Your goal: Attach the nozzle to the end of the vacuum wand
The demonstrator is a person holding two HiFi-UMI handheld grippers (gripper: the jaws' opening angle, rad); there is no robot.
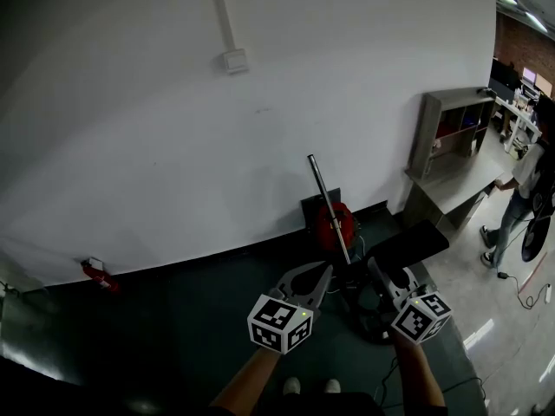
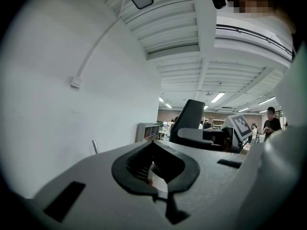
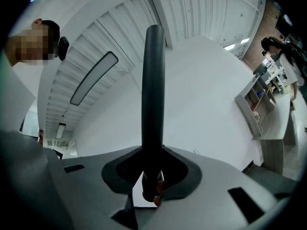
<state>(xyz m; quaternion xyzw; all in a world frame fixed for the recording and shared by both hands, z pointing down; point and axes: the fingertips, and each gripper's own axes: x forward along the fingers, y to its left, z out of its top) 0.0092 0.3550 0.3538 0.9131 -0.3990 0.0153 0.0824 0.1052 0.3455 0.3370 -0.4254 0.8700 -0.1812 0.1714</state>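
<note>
My right gripper [image 1: 381,271] is shut on a black flat vacuum nozzle [image 1: 408,245]. In the right gripper view the nozzle [image 3: 153,95] rises straight up from between the jaws of that gripper [image 3: 151,176]. The silver vacuum wand [image 1: 328,206] leans against the white wall, above a red vacuum body [image 1: 334,224], just left of the nozzle. My left gripper [image 1: 325,271] is shut and holds nothing, its tips close to the wand's lower part. In the left gripper view the left gripper [image 2: 156,169] is level, with the nozzle [image 2: 189,119] and the wand's tip [image 2: 95,146] beyond it.
A grey shelf unit and desk [image 1: 451,146] stand at the right, with a person [image 1: 520,198] beside them. A red fire extinguisher [image 1: 100,276] lies at the wall's foot on the left. The floor is dark green, and a cable [image 1: 529,293] runs across the lighter floor.
</note>
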